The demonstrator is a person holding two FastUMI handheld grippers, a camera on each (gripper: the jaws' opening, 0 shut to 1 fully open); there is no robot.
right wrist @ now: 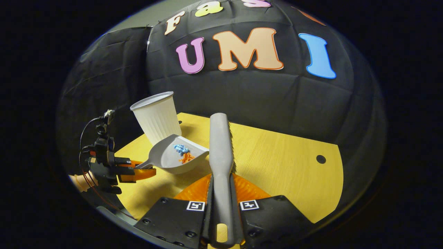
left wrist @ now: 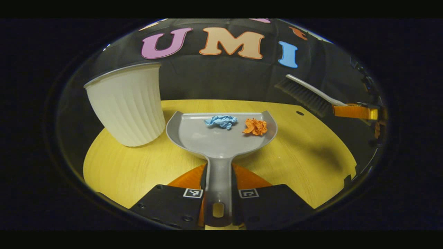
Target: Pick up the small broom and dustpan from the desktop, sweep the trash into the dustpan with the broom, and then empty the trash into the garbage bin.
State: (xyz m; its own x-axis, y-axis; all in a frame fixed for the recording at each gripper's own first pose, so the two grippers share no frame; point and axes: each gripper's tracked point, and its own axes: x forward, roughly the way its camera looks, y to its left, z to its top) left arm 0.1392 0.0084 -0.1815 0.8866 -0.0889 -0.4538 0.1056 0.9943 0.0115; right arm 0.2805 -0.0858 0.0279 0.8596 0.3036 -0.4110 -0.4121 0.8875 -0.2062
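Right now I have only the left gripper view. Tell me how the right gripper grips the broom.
Observer: In the right gripper view, the broom has its handle running straight between the two fingers of the right gripper, and both fingers press on it.
Operator: Now describe the dustpan from the side.
Observer: The dustpan seems to be clear of the desktop, with its mouth higher than the handle in the left gripper.
Operator: Check the garbage bin's height.
Observer: The rim of the garbage bin stands above the dustpan.
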